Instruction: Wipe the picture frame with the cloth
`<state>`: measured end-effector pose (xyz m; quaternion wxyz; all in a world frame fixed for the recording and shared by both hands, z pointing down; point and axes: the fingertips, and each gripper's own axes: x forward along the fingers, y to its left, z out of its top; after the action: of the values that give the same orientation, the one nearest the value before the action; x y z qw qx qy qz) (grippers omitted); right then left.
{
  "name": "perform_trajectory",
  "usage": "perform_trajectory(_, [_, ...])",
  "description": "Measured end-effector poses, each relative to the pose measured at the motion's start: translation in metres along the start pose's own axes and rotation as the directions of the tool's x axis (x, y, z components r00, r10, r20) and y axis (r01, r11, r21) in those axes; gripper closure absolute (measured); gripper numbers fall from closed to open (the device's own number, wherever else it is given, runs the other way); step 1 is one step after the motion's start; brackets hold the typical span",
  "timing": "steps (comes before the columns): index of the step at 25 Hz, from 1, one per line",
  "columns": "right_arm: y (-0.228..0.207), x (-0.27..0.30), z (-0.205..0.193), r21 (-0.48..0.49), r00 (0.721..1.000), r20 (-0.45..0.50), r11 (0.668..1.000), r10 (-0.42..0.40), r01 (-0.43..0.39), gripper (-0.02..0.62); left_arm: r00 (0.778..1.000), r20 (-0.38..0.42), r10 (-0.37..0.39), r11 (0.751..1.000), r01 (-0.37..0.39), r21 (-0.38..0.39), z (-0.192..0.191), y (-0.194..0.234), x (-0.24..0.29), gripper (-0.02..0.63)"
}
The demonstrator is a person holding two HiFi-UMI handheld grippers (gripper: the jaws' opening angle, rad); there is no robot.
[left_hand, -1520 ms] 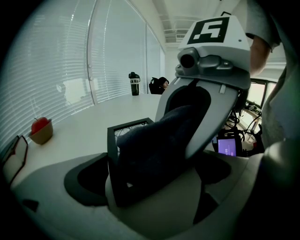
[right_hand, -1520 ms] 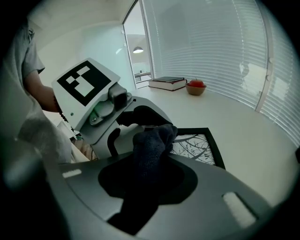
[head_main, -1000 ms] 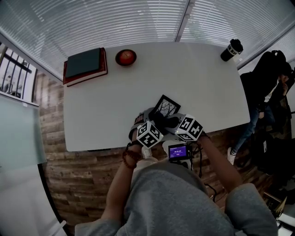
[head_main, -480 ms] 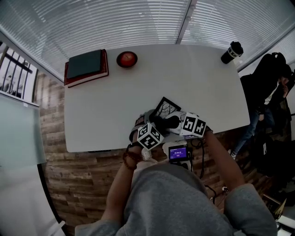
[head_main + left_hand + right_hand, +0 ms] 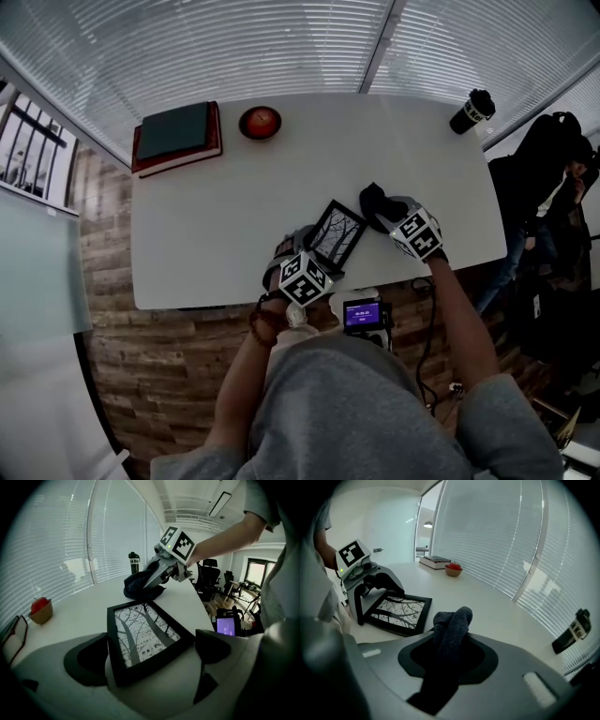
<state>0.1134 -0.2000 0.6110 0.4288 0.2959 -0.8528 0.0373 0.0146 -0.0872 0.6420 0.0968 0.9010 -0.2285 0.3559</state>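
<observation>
A black picture frame [image 5: 337,234] with a tree print lies tilted near the table's front edge, its near end held up. My left gripper [image 5: 319,259] is shut on that end; in the left gripper view the frame [image 5: 140,634] sits between the jaws of the left gripper [image 5: 150,654]. My right gripper [image 5: 389,217] is shut on a dark cloth [image 5: 373,200] and hovers to the right of the frame, apart from it. In the right gripper view the cloth [image 5: 452,620] sticks up from the right gripper [image 5: 450,658], with the frame [image 5: 398,613] to the left.
On the white table [image 5: 206,216], stacked books [image 5: 173,131] and a red apple in a bowl [image 5: 260,122] are at the far left. A black cup [image 5: 471,108] stands at the far right corner. A person [image 5: 553,187] is beyond the right edge. A small lit screen [image 5: 364,312] hangs at my waist.
My right gripper has carried the cloth off the frame's glass, up and to the right. The left gripper keeps the frame in about the same place.
</observation>
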Motion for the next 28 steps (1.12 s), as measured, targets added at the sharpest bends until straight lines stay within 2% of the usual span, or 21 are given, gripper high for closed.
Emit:
perform_trajectory(5, [0.018,0.008,-0.008,0.094,0.999,0.032,0.995,0.03,-0.033,0.476,1.0,0.001,-0.002,1.0,0.002,0.002,0.002,-0.001,0.002,0.029])
perform_trajectory(17, [0.054,-0.006,0.005,-0.084,1.0,0.021,0.996,0.011,-0.009,0.483,1.0,0.002,-0.001,1.0,0.001,0.001,0.001,0.0,0.001,0.028])
perform_trajectory(28, [0.103,-0.012,0.009,-0.047,0.991,0.043,0.991,0.128,-0.126,0.483,1.0,0.002,0.0,1.0,0.0,0.001,0.001,0.001,0.001,0.028])
